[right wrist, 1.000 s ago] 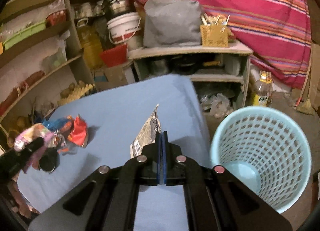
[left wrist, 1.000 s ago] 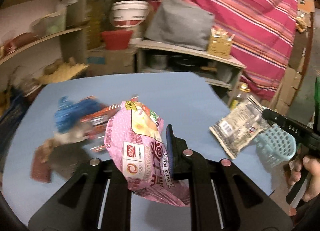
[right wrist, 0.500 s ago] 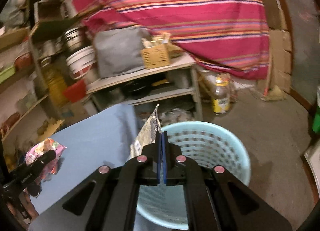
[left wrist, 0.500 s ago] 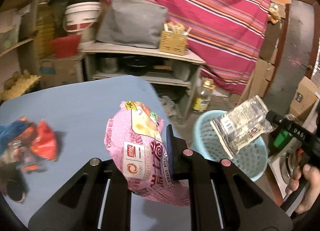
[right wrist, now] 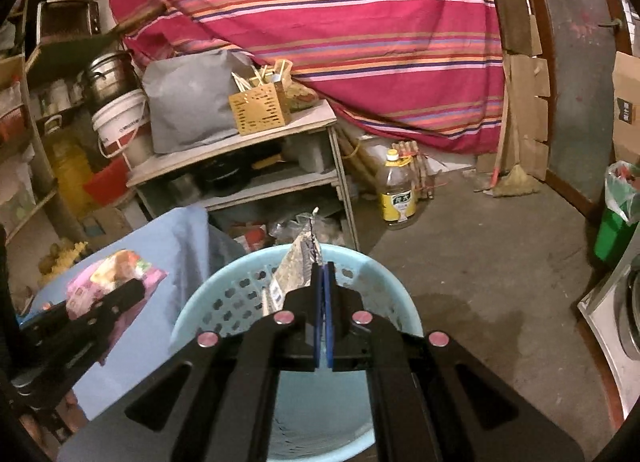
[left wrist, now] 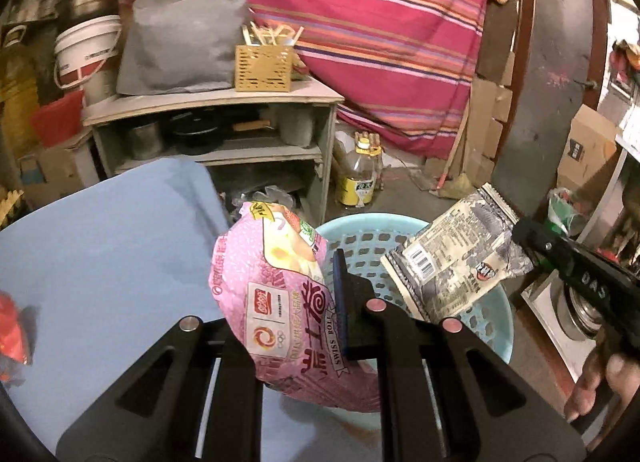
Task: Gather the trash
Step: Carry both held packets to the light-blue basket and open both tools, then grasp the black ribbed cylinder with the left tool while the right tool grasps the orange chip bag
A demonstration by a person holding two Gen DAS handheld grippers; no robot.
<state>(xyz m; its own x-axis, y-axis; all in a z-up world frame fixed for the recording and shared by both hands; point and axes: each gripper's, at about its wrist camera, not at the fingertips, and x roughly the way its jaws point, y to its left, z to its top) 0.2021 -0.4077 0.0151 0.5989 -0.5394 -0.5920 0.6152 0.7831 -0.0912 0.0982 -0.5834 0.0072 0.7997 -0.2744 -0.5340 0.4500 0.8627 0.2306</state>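
Left wrist view: left gripper (left wrist: 320,302) clenched on a puffy pink plastic snack bag (left wrist: 280,298), now at the rim of the pale blue perforated plastic basket (left wrist: 360,230); a second ago it was over the blue table (left wrist: 100,242). Right gripper (right wrist: 323,294) pinches a flat grey foil wrapper (right wrist: 298,266), moved from table edge to above the basket mouth. Bare concrete floor (right wrist: 480,262) right of basket, wooden shelf unit (right wrist: 240,182) close behind

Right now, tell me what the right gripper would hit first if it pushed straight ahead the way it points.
Likely the inside of the light blue laundry-style basket: the right gripper, shut on a silver snack wrapper, points down into its mouth. Depth is uncertain.
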